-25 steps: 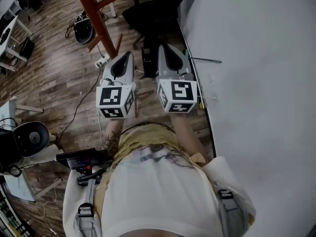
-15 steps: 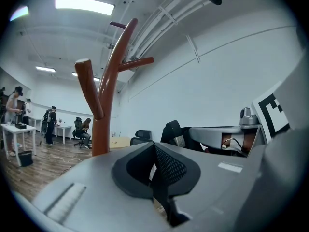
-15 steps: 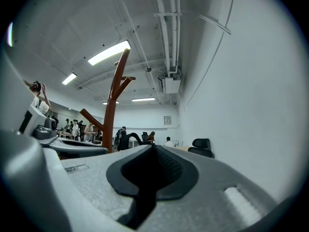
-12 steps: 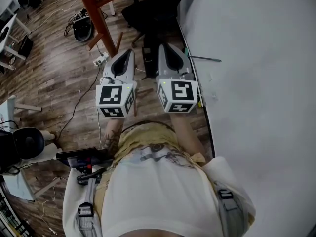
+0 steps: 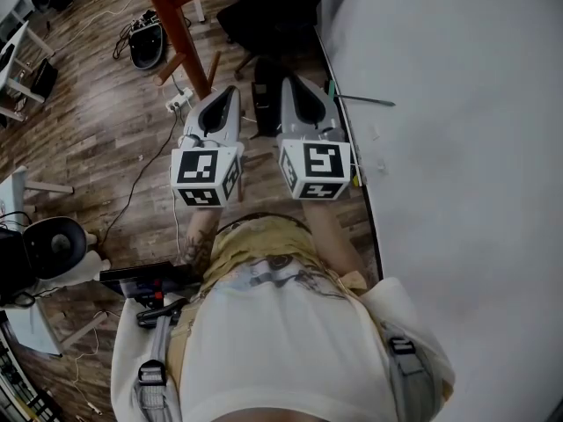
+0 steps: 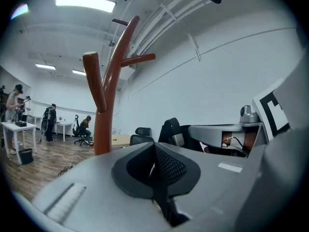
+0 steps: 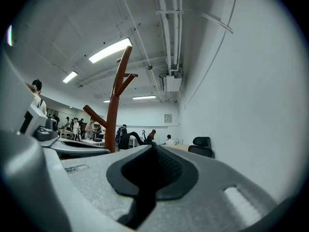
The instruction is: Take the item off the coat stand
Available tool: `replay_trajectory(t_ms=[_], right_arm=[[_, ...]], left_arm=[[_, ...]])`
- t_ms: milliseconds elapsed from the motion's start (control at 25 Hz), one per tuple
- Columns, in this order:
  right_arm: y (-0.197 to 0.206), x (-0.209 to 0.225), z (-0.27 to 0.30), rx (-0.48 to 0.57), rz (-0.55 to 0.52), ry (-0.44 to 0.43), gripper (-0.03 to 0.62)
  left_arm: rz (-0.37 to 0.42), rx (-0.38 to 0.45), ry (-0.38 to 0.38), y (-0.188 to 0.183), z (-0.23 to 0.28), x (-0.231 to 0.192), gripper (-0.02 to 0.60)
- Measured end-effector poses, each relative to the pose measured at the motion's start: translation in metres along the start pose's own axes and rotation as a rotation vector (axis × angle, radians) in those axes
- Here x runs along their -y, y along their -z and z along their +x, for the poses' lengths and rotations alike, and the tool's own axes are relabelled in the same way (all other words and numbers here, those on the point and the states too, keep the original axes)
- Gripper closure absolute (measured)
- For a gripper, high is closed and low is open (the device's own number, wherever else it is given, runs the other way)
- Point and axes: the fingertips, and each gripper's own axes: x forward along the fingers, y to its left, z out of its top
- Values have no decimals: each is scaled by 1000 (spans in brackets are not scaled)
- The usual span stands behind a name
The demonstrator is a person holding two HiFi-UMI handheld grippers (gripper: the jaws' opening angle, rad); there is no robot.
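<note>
Held side by side before the torso: left gripper (image 5: 227, 97) and right gripper (image 5: 290, 86), both pointing forward above the wooden floor (image 5: 97, 139). In the left gripper view, jaws closed together, pads meeting, nothing between them. In the right gripper view, same condition: jaws together, nothing held.

Located ahead and to the left of both: coat stand (image 5: 171, 25), red-brown and upright, with angled branches rising toward the ceiling in both gripper views. Well apart from either gripper. Not made out in any view: the item on the stand.

Running close along the right gripper's side: white wall (image 5: 457, 148). Near the stand's foot: black office chair (image 5: 255, 16), power strip (image 5: 179, 104) and cable (image 5: 141, 183) trailing across the floor. Far behind, in both gripper views: people (image 6: 50, 123), standing and seated.
</note>
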Motion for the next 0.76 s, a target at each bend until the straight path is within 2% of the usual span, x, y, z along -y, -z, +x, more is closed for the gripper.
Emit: replay_trajectory(t_ms=[760], right_arm=[[10, -1, 2, -22, -1, -2, 572]], left_arm=[[-12, -35, 6, 14, 0, -4, 583]])
